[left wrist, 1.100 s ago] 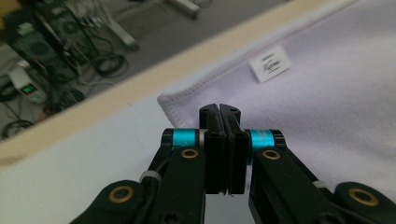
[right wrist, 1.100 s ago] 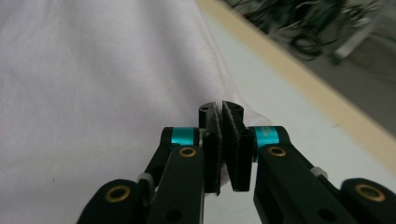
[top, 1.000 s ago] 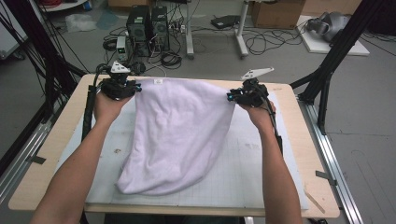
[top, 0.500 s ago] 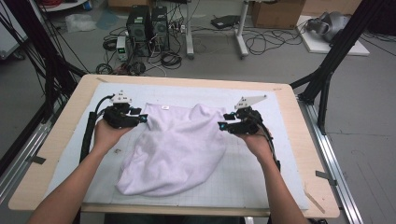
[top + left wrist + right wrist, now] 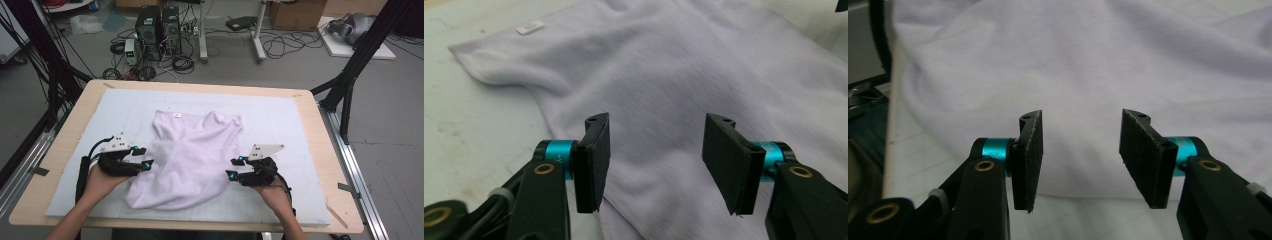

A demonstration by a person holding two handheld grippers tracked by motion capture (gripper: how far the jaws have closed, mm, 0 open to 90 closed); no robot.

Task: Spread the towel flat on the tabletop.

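Note:
A pale lilac garment [image 5: 192, 155] lies crumpled on the grey mat [image 5: 280, 120], its small white label [image 5: 176, 115] at the far side. My left gripper [image 5: 145, 157] is at the cloth's near left edge. In the left gripper view its jaws [image 5: 656, 160] stand apart over the fabric [image 5: 674, 65], with nothing pinched; they have just been opening. My right gripper [image 5: 232, 168] is at the cloth's near right edge. Its jaws [image 5: 1082, 155] are also apart after opening, and the cloth [image 5: 1073, 65] lies just beyond and below the pads.
The mat covers a wooden table [image 5: 325, 150] with bare edges all round. Beyond the far edge are computer towers [image 5: 157, 25], tangled cables [image 5: 280, 47] and a table leg [image 5: 259, 30] on the floor. Black frame struts [image 5: 350, 75] stand at the right.
The garment was held up and spread between both grippers at the far side. Both hands came down toward the near edge, the jaws let go, and the cloth now rests on the mat.

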